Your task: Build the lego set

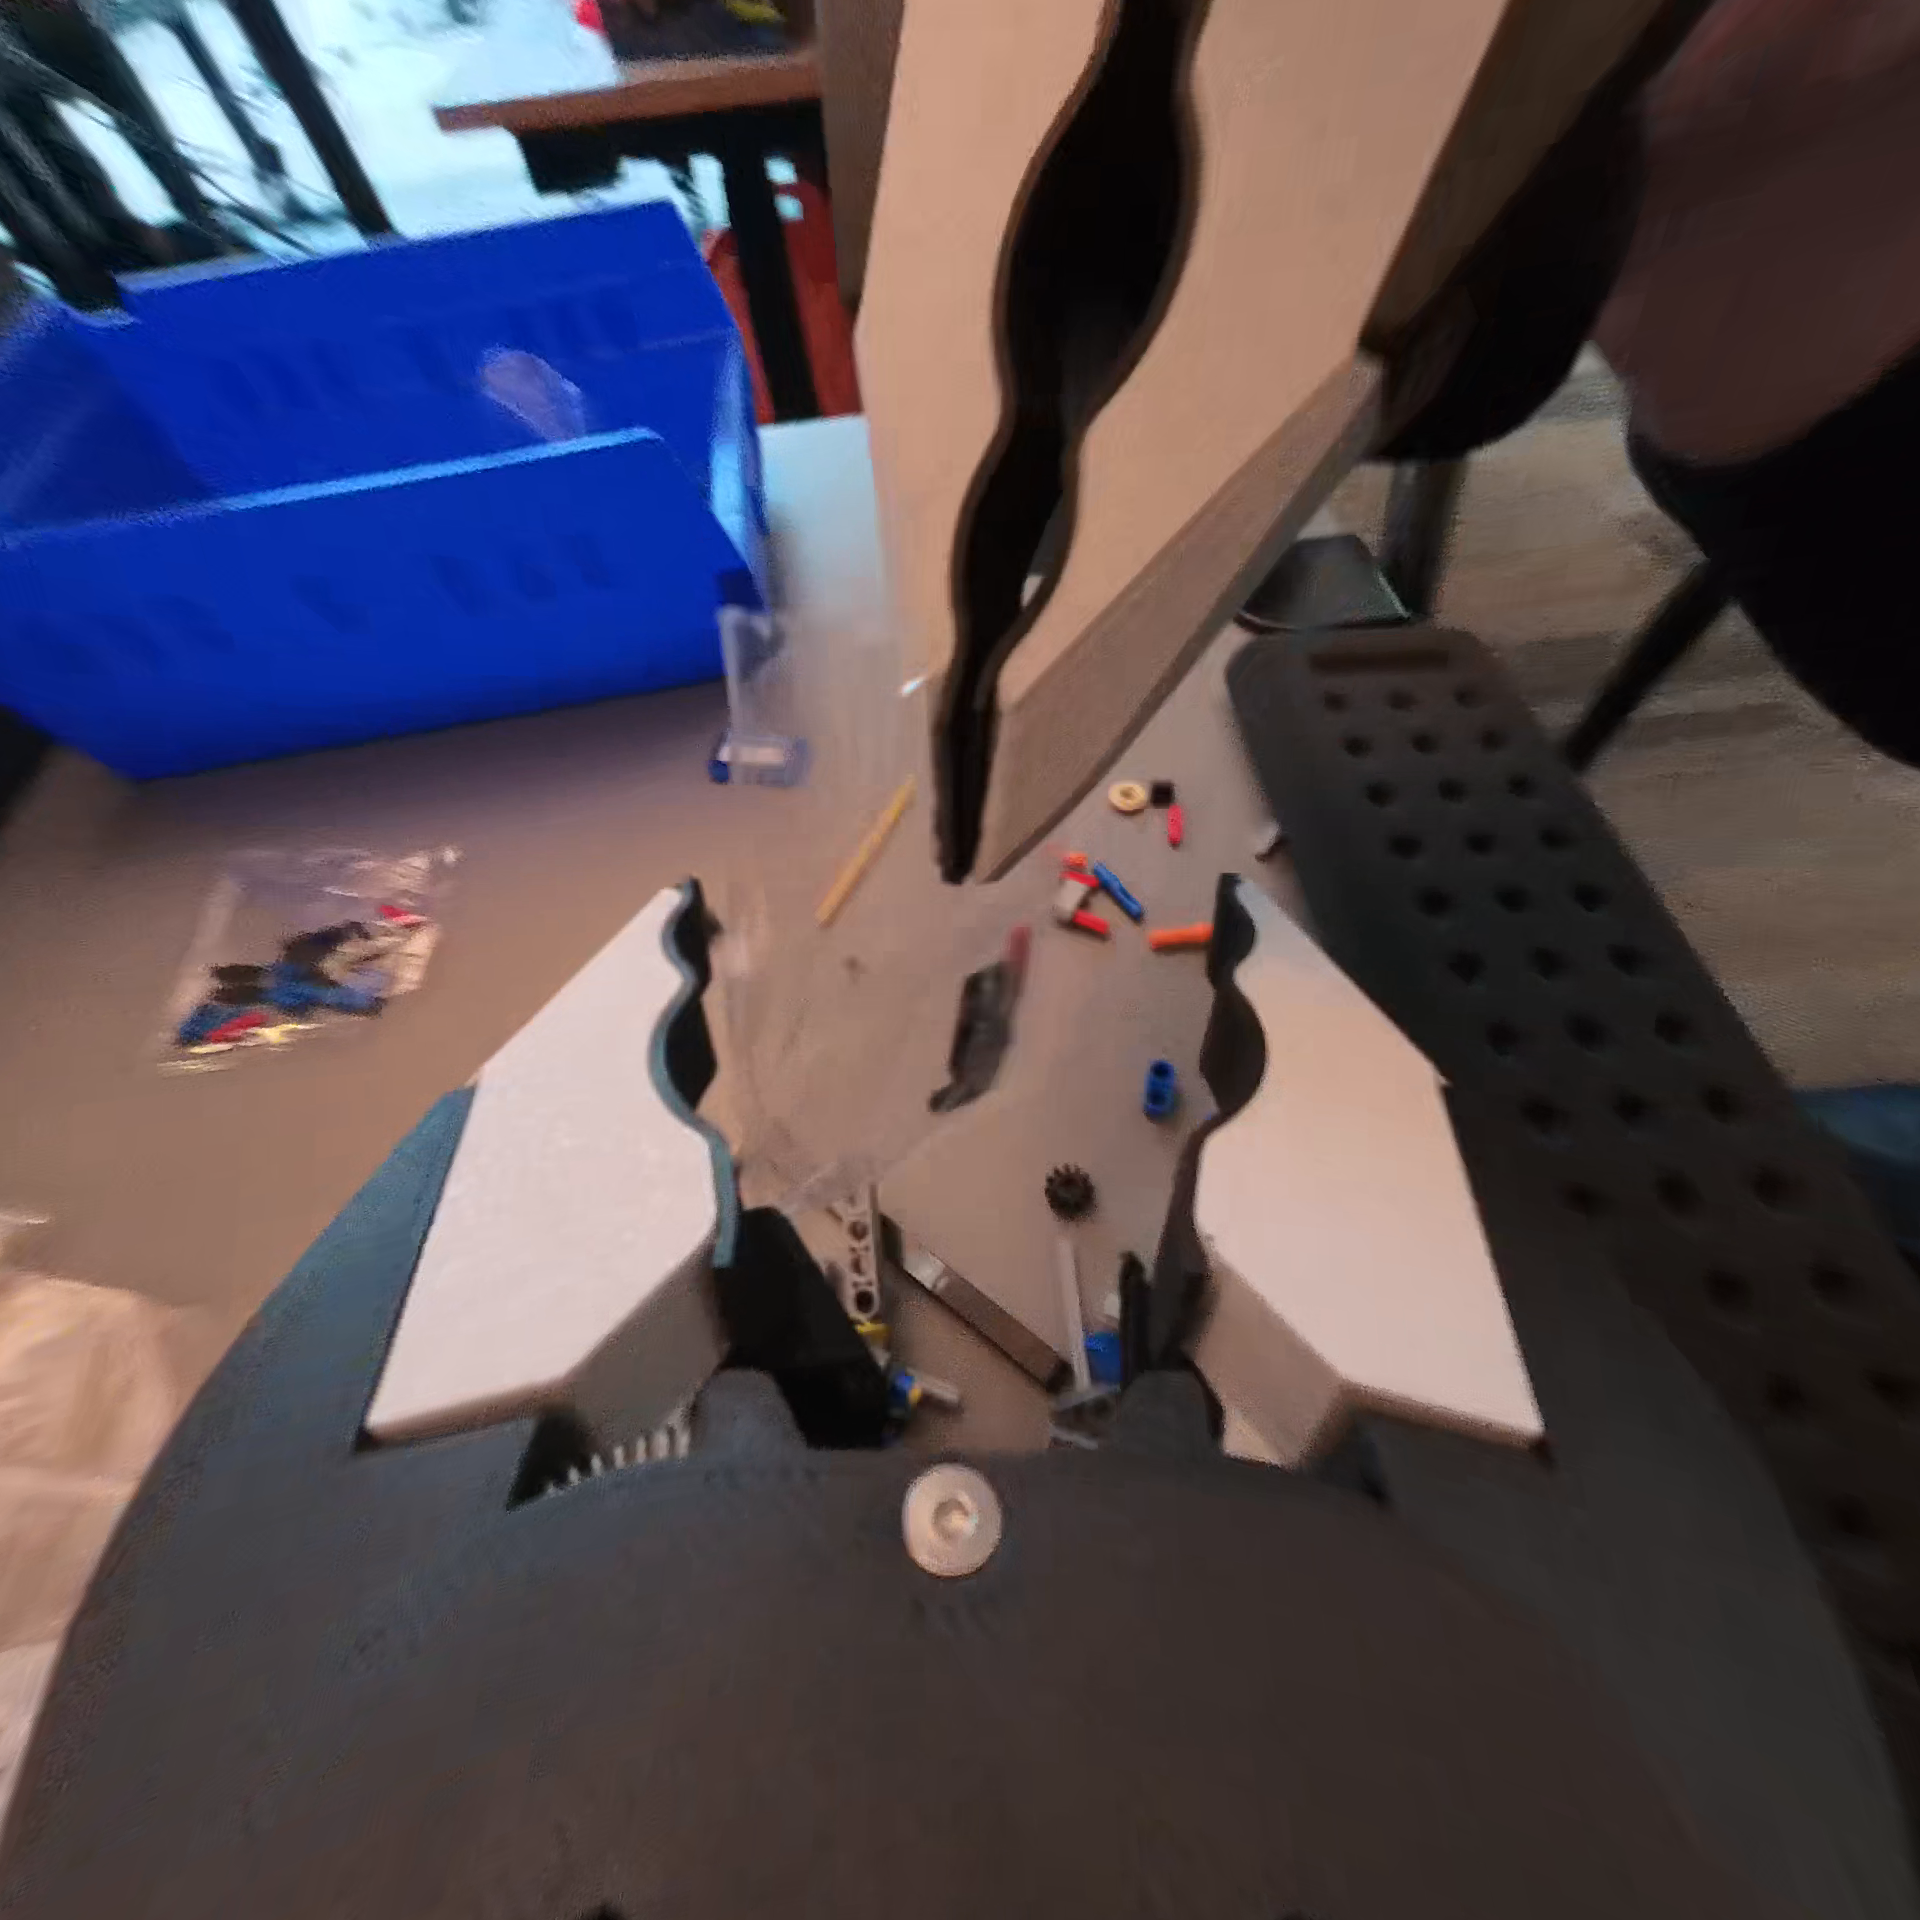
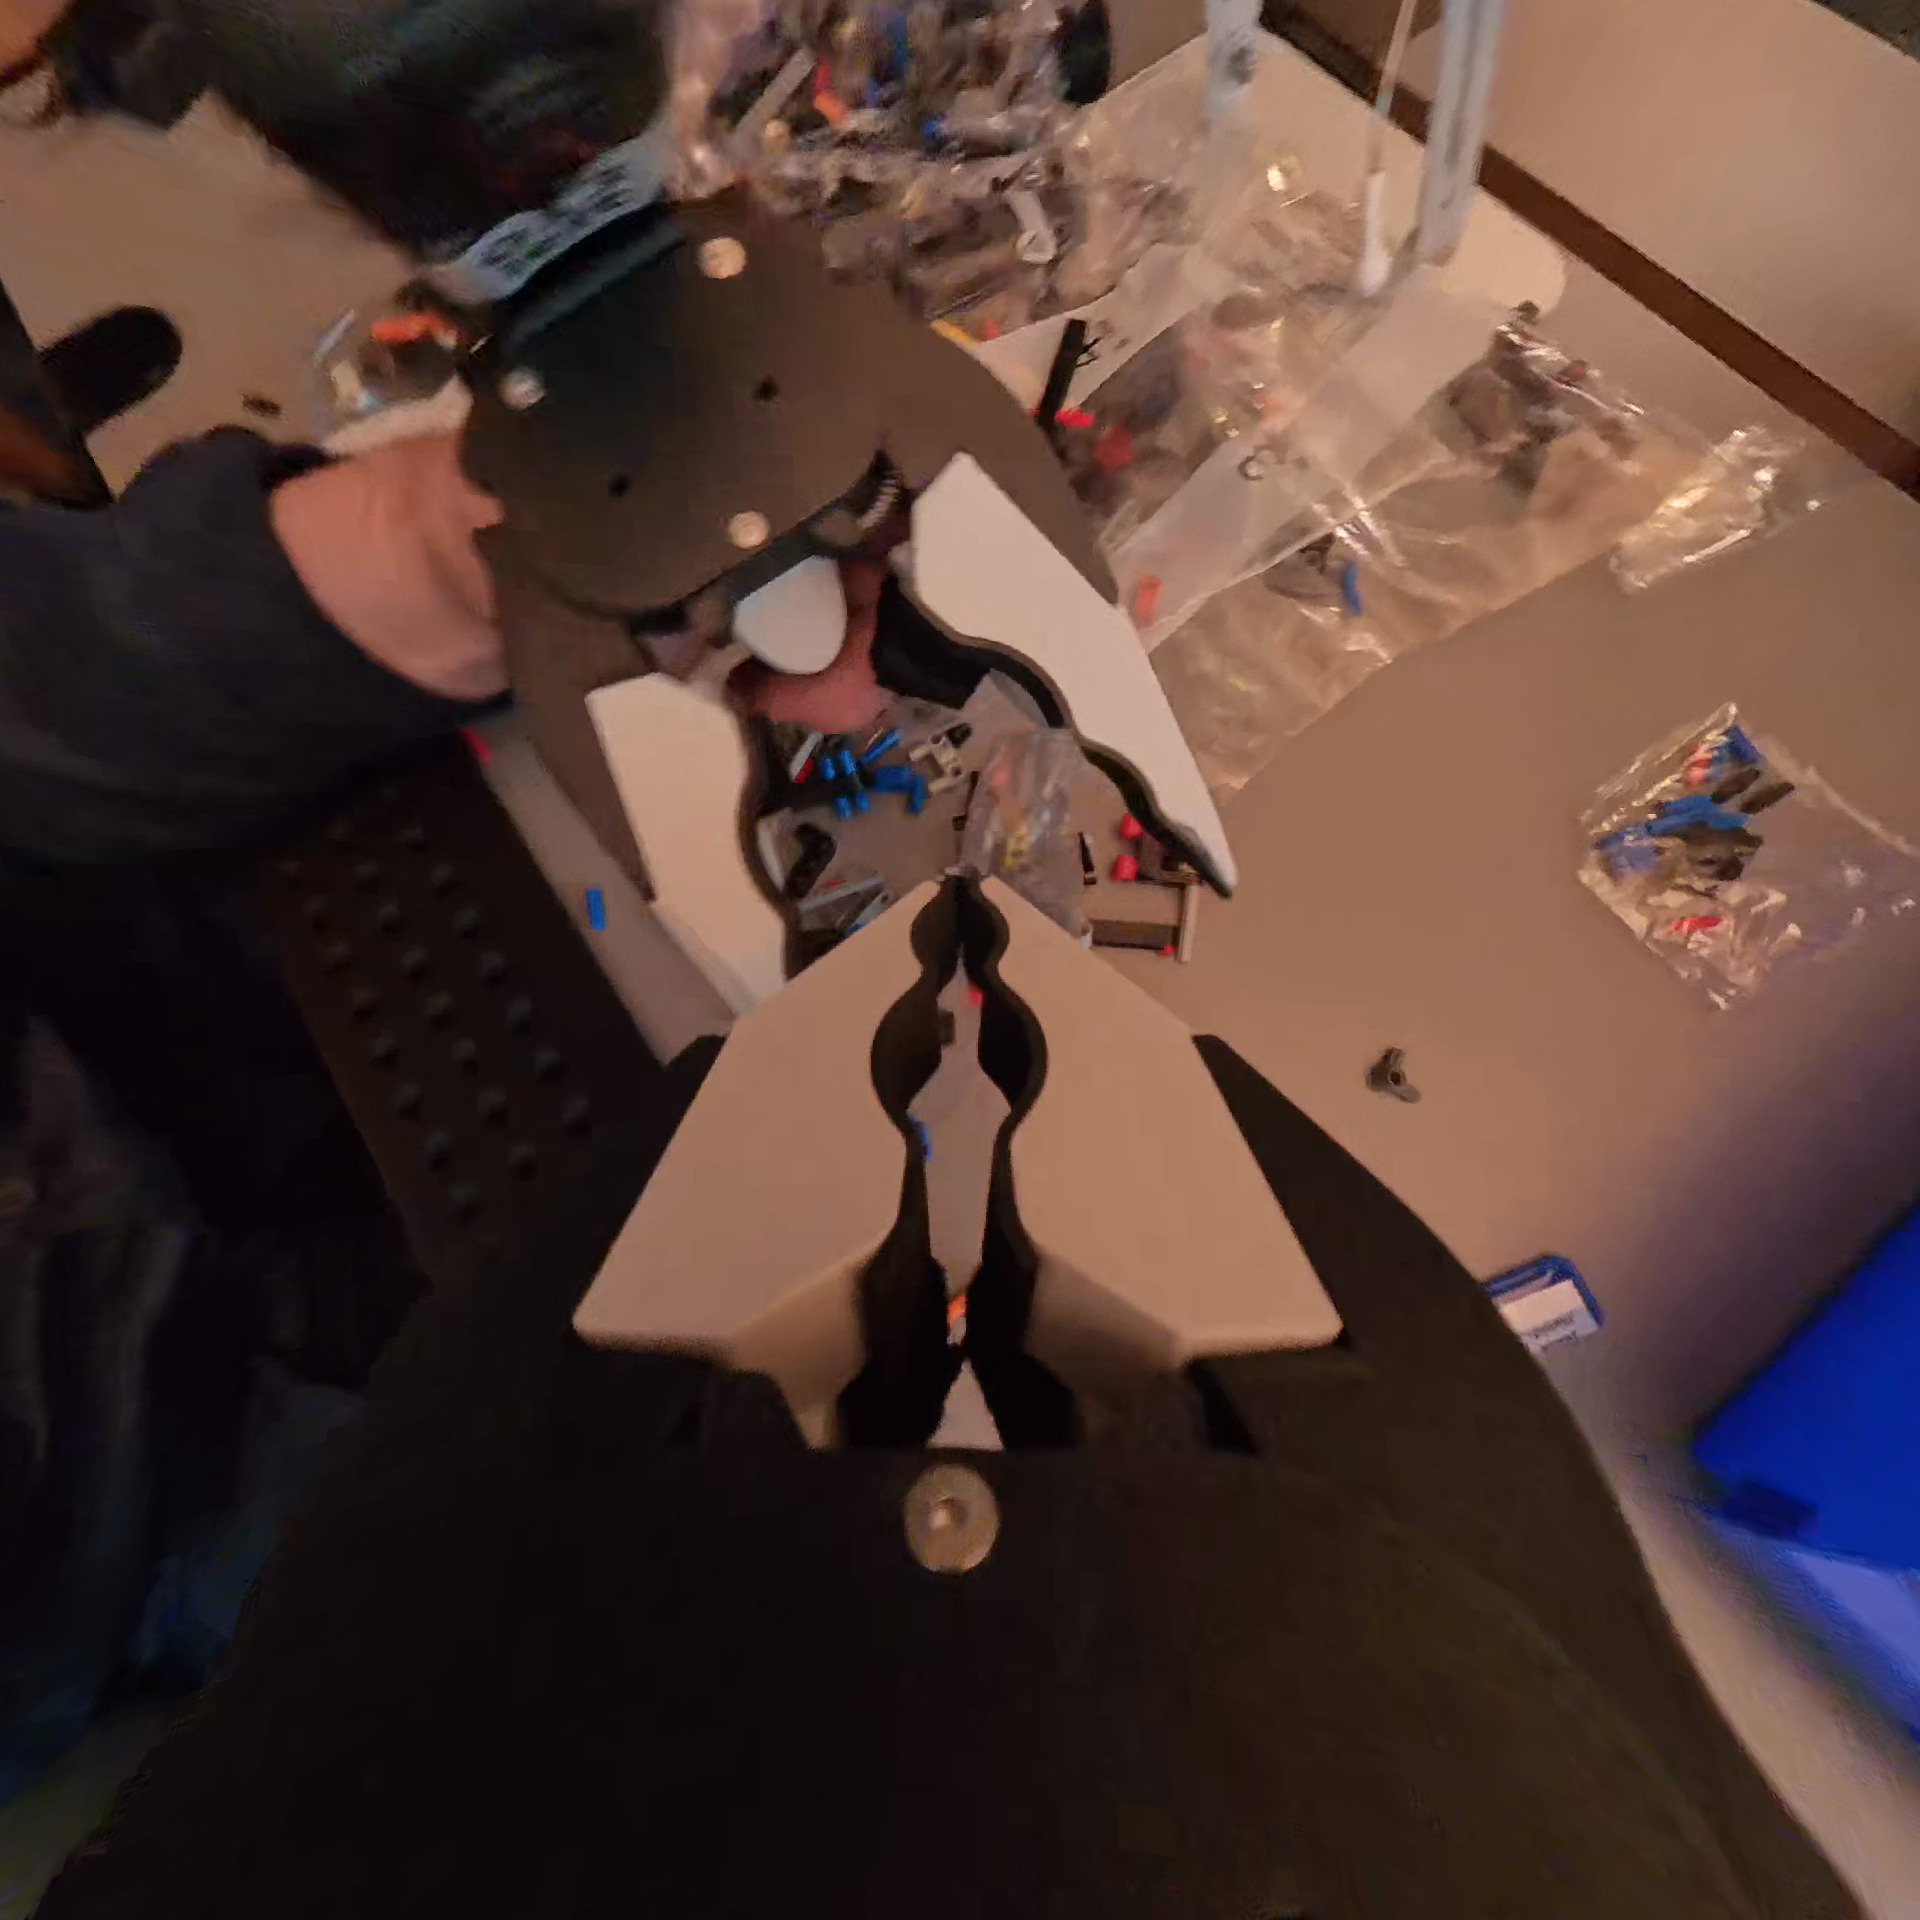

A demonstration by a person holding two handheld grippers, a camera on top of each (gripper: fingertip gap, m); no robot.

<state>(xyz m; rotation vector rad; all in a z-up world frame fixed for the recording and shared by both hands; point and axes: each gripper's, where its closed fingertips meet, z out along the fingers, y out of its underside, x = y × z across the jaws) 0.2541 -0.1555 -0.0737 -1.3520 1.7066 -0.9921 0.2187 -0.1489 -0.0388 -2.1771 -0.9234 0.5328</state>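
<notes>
Left wrist view: my left gripper [image 1: 961,904] gapes over clear bag [image 1: 831,1039]; right gripper [image 2: 956,883] pinches bag's corner [image 2: 1013,800]. I lift slowly, spilling pieces beside bag.

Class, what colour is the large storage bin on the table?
Blue storage bin; clearest in the left wrist view.

We count two grippers [image 1: 961,914] [image 2: 956,883], one blue bin [image 1: 364,499], one black perforated board [image 1: 1538,987], one black gear [image 1: 1065,1190], one small sealed bag of bricks [image 1: 301,961], several larger clear bags [image 2: 1299,436], and loose small pieces [image 1: 1101,894] too scattered to number.
</notes>
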